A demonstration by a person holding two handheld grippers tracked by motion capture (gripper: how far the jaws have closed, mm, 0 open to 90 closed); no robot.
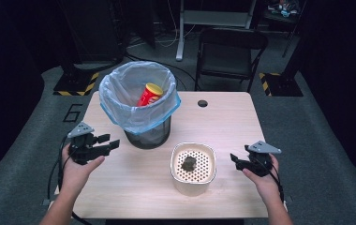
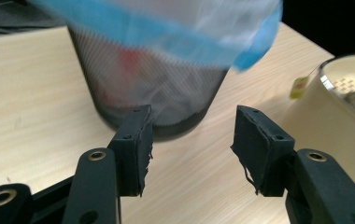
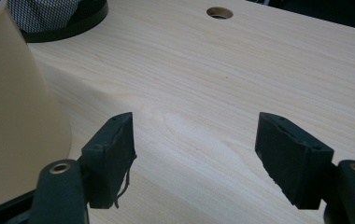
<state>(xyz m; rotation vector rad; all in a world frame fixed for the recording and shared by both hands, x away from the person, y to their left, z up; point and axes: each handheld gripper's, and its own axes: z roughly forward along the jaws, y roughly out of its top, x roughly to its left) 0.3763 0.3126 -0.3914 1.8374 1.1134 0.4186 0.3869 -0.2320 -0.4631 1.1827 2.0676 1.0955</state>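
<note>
A black mesh bin [image 1: 148, 136] lined with a clear, blue-edged bag stands at the table's back left, with a red can [image 1: 149, 93] with a yellow lid inside it. In front of it sits a cream container [image 1: 193, 185] with a perforated insert and a dark clump [image 1: 189, 163] on the insert. My left gripper [image 1: 110, 141] hovers left of the bin, pointing at it. In the left gripper view the gripper [image 2: 192, 140] is open and empty before the bin [image 2: 157, 84]. My right gripper [image 1: 234, 159] rests right of the container; its own view shows this gripper [image 3: 194, 149] open over bare wood.
A yellow tag [image 2: 299, 87] hangs at the cream container's rim [image 2: 325, 126]. The table has a cable hole [image 1: 202, 103] at the back. A folding chair [image 1: 230, 51] and a stand are on the floor behind the table.
</note>
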